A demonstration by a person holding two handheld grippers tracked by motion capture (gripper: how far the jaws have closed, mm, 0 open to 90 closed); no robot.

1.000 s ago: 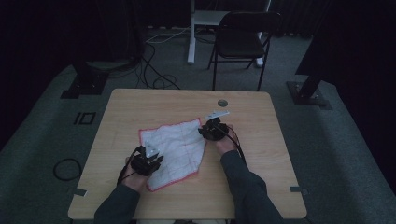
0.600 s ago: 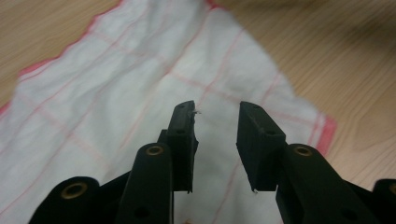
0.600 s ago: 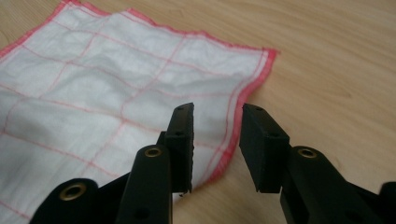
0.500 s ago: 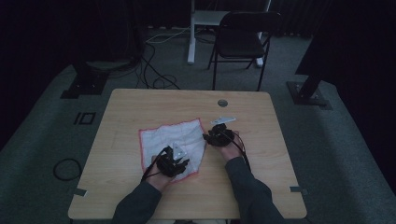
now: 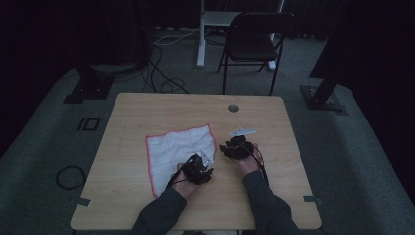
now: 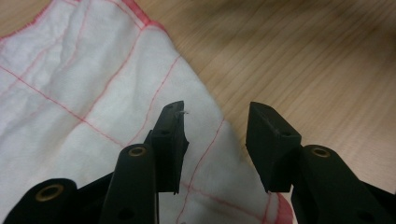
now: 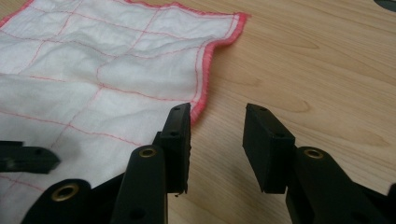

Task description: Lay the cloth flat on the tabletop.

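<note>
Cloth [image 5: 178,149] flat on surface [image 5: 147,112]. Left gripper [image 6: 215,140] fingers apart, just opening, over cloth edge. Right gripper [image 7: 217,144] fingers apart, just opening, beside cloth, gripping nothing.

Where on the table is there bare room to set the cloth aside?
The light wooden table is bare along the far edge around the small round grommet, along its left side, and at its right edge. It is crowded near the front, where the white red-edged cloth, left gripper and right gripper sit.
</note>
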